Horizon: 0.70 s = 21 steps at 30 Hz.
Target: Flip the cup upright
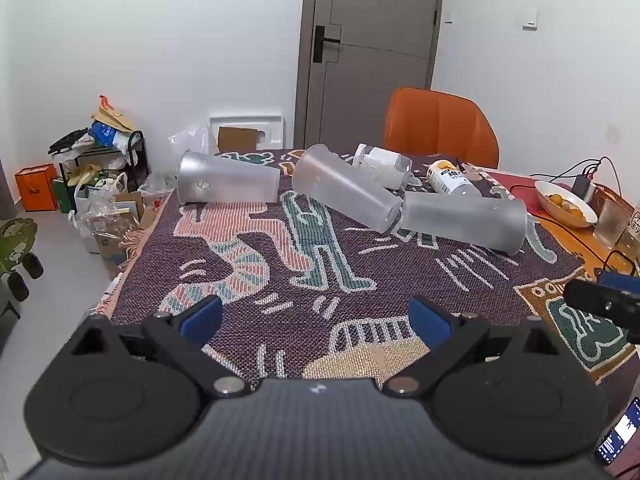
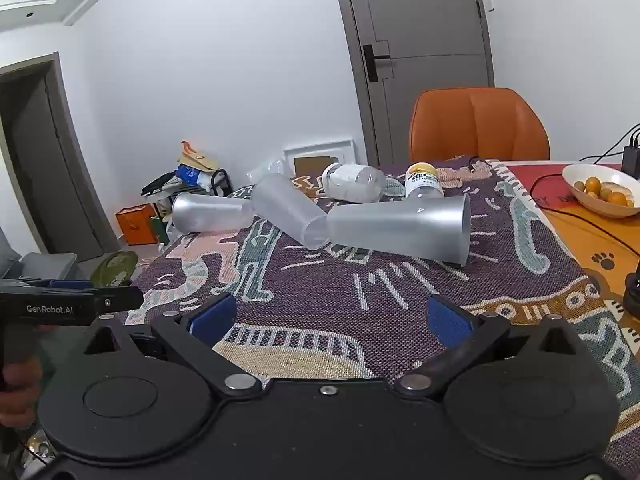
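Three frosted plastic cups lie on their sides on the patterned cloth: a left cup (image 1: 226, 184) (image 2: 210, 212), a middle cup (image 1: 346, 188) (image 2: 290, 212), and a right cup (image 1: 464, 216) (image 2: 400, 228) whose mouth faces right. My left gripper (image 1: 316, 316) is open and empty above the near cloth, well short of the cups. My right gripper (image 2: 330, 316) is open and empty, also near the front. The right gripper's body shows at the right edge of the left wrist view (image 1: 600, 304). The left gripper's body shows at the left edge of the right wrist view (image 2: 72, 304).
Two bottles (image 1: 384, 164) (image 1: 450, 178) lie behind the cups. A white bowl of oranges (image 1: 566, 204) (image 2: 602, 190), cables and a charger sit at the right. An orange chair (image 1: 440, 128) stands behind the table. Bags and boxes (image 1: 100, 184) clutter the floor at left.
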Each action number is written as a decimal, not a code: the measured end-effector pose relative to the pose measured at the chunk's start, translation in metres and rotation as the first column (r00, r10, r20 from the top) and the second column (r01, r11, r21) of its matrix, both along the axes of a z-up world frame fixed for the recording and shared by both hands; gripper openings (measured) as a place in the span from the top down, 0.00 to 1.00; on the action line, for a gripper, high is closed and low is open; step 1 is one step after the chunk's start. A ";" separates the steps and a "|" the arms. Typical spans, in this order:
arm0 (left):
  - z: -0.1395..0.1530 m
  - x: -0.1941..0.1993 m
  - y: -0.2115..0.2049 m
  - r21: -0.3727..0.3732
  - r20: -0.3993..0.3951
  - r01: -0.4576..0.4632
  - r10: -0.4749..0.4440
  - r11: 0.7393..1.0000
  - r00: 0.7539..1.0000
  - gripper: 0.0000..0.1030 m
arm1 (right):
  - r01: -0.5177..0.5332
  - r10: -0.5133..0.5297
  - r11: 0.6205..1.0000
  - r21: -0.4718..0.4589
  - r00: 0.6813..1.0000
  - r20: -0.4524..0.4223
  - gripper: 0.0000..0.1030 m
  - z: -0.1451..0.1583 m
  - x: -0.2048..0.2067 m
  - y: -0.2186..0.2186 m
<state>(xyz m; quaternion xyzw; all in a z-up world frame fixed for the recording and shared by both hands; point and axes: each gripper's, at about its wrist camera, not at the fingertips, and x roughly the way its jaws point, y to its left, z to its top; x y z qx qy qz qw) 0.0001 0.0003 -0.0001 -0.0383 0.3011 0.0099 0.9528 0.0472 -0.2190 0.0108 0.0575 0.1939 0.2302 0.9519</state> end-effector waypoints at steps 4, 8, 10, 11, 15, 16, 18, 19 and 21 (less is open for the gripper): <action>-0.002 0.003 0.003 -0.003 -0.007 0.000 0.000 1.000 1.000 0.04 | -0.003 0.003 1.000 -0.002 1.000 -0.010 0.00 -0.001 0.000 0.002; 0.003 -0.002 -0.002 0.012 0.007 0.001 -0.001 1.000 1.000 0.04 | -0.001 0.001 1.000 -0.009 1.000 -0.024 0.00 -0.002 -0.001 0.008; 0.006 -0.002 -0.002 0.008 0.005 0.000 0.000 1.000 1.000 0.04 | 0.022 -0.021 1.000 0.010 0.999 -0.029 0.00 -0.001 -0.007 0.007; 0.006 -0.001 -0.002 0.006 0.005 0.001 -0.001 1.000 1.000 0.04 | 0.025 -0.024 1.000 0.009 0.999 -0.039 0.00 -0.004 -0.001 0.006; 0.006 -0.006 0.000 0.000 0.016 0.009 -0.009 1.000 1.000 0.04 | 0.029 -0.029 1.000 0.007 0.999 -0.039 0.00 -0.005 -0.001 0.006; 0.006 -0.006 -0.001 0.001 0.018 0.011 -0.011 1.000 1.000 0.04 | 0.030 -0.029 1.000 0.007 0.999 -0.038 0.00 -0.004 -0.001 0.006; 0.007 -0.006 -0.002 0.000 0.021 0.016 -0.016 1.000 1.000 0.04 | 0.034 -0.034 0.999 0.003 0.999 -0.033 0.00 -0.002 -0.004 0.006; 0.007 -0.005 -0.002 -0.001 0.021 0.017 -0.017 1.000 1.000 0.04 | 0.037 -0.037 0.999 0.002 0.999 -0.032 0.00 -0.002 -0.004 0.006; 0.006 -0.005 -0.004 -0.002 0.022 0.020 -0.020 1.000 1.000 0.04 | 0.043 -0.043 0.999 -0.001 0.999 -0.033 0.00 -0.002 -0.004 0.006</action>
